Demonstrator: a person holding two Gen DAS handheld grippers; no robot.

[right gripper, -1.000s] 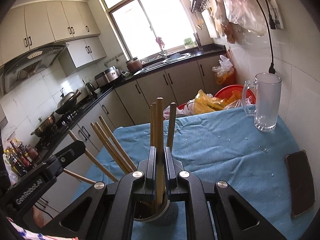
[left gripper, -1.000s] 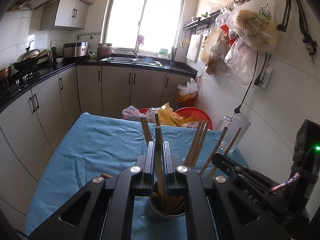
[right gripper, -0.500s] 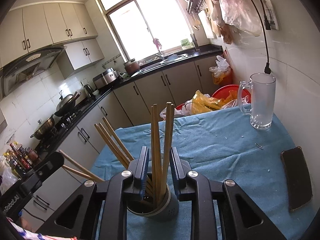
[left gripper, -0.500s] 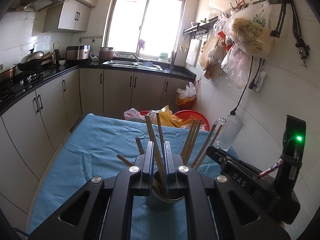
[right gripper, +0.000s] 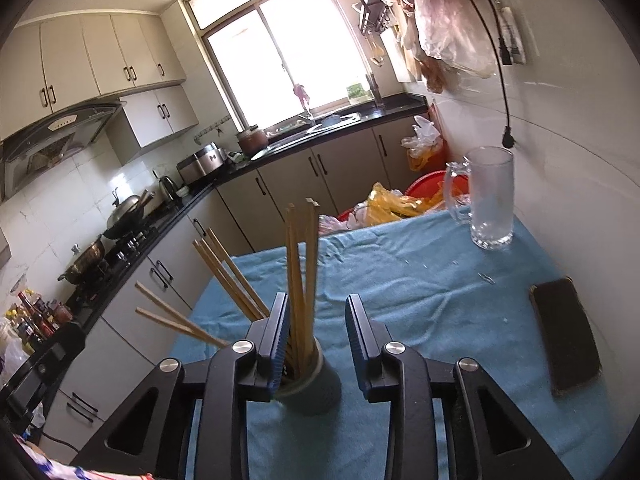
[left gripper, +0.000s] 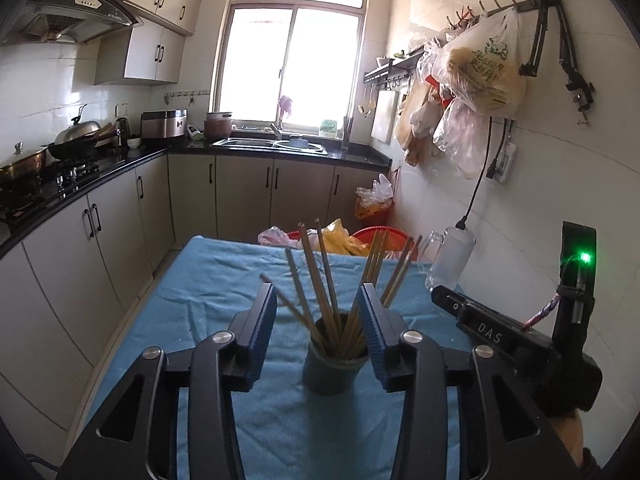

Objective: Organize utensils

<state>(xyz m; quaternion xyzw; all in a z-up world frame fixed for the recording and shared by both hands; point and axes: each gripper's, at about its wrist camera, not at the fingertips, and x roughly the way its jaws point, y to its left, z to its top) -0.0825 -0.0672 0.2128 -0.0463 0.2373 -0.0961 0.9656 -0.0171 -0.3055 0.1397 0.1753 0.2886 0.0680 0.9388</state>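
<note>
A grey-green utensil holder (left gripper: 335, 364) stands on the blue tablecloth (left gripper: 224, 280) with several wooden chopsticks (left gripper: 316, 280) fanned out in it. My left gripper (left gripper: 318, 300) is open and empty, its jaws apart above and on either side of the holder. In the right wrist view the same holder (right gripper: 316, 390) and chopsticks (right gripper: 302, 276) stand just in front of my right gripper (right gripper: 318, 308), which is open and empty. The right gripper's body also shows in the left wrist view (left gripper: 516, 344), to the right of the holder.
A glass mug (right gripper: 490, 200) stands at the table's far right by the tiled wall. A dark phone (right gripper: 566, 336) lies on the cloth at the right. Red basins with plastic bags (right gripper: 400, 200) sit beyond the far edge. Kitchen cabinets (left gripper: 96, 248) run along the left.
Both grippers have opened, let go of the chopsticks they held, and pulled back and up. The released chopsticks now stand in the holder with the others.
</note>
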